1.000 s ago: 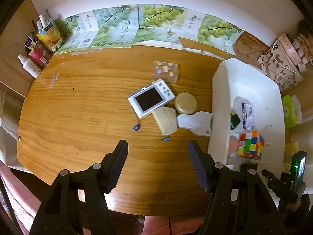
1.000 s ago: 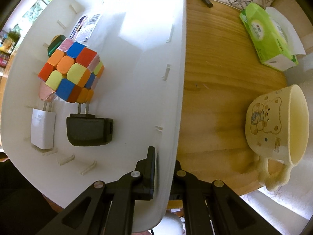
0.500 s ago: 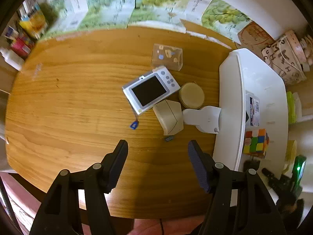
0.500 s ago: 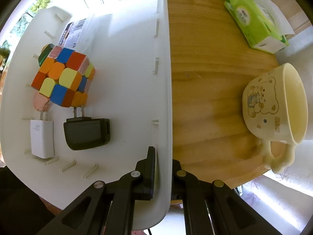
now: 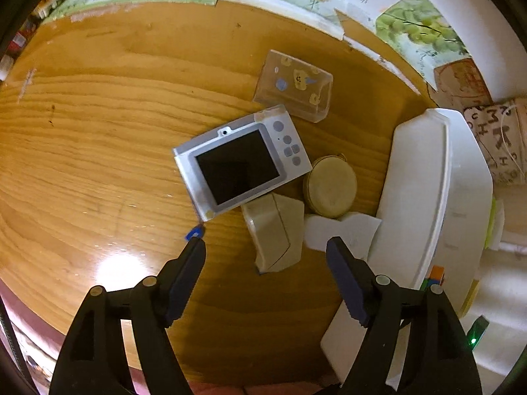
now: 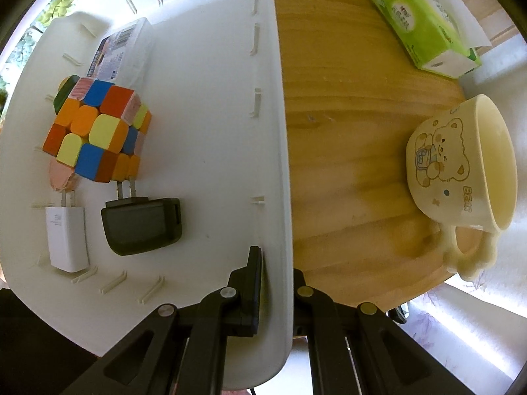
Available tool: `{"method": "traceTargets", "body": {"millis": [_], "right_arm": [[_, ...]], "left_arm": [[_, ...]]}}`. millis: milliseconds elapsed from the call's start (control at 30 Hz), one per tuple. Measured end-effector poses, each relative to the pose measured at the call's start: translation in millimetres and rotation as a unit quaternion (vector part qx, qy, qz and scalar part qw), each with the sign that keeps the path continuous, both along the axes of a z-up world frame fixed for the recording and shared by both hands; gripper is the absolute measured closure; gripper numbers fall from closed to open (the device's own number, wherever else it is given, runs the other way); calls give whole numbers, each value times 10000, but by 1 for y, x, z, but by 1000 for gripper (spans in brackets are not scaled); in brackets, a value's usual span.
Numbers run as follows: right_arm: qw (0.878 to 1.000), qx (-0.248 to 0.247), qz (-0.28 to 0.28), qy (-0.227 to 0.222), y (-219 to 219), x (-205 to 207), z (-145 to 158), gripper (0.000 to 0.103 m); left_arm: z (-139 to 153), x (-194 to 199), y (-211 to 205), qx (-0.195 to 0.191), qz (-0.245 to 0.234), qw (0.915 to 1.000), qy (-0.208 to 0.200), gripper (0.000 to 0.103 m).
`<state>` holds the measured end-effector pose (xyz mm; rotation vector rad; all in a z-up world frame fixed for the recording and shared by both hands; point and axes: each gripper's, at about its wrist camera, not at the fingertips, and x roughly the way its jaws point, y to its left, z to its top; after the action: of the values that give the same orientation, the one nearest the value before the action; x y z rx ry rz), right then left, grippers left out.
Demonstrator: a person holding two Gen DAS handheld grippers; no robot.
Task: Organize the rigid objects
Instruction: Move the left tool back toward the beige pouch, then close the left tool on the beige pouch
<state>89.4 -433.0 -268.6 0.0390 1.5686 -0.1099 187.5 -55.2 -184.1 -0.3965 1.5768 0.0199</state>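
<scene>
change: left gripper [image 5: 265, 251] has dropped in toward the table since a second ago; the loose pile fills far more of its view and the beige wedge-shaped case [image 5: 275, 232] now sits between the fingertips, slightly ahead of them.
left gripper state: fingers spread wide, nothing held, not touching the case yet.
right gripper [image 6: 276, 263]: clamped on the right-hand wall of the white bin [image 6: 210, 105], unchanged over the last second; looks like it is steadying the bin.
in bin: puzzle cube [image 6: 98, 131], black charger [image 6: 141, 225], white charger [image 6: 66, 240], barcoded box [image 6: 115, 49] behind the cube.
left of bin, on table: beige case, round tin [image 5: 331, 186], flat white piece [image 5: 339, 230] touching the bin wall, camera [image 5: 242, 163], clear box [image 5: 294, 85] beyond the camera.
meaning: likely pick target is the beige case; several items are not yet in the bin, task roughly half done.
risk: camera corner overlaps the case's far end, so closing could nudge it.
</scene>
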Motion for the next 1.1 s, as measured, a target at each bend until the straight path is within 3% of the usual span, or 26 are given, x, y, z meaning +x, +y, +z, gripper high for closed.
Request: {"method": "traceTargets", "body": {"millis": [433,733,1100], "right_arm": [[9999,-78,88,91,12,6,-9,97],[9997,-73,191,153,19,11,-12,97],[9994,-55,278,211,23,15,-17,97]], "left_arm": [[-35,20,-7,11,566,9969,546,24],[-44,33,-12,197,771,9952,570,26],[-52,41,-2,330,834,9943,569,47]]}}
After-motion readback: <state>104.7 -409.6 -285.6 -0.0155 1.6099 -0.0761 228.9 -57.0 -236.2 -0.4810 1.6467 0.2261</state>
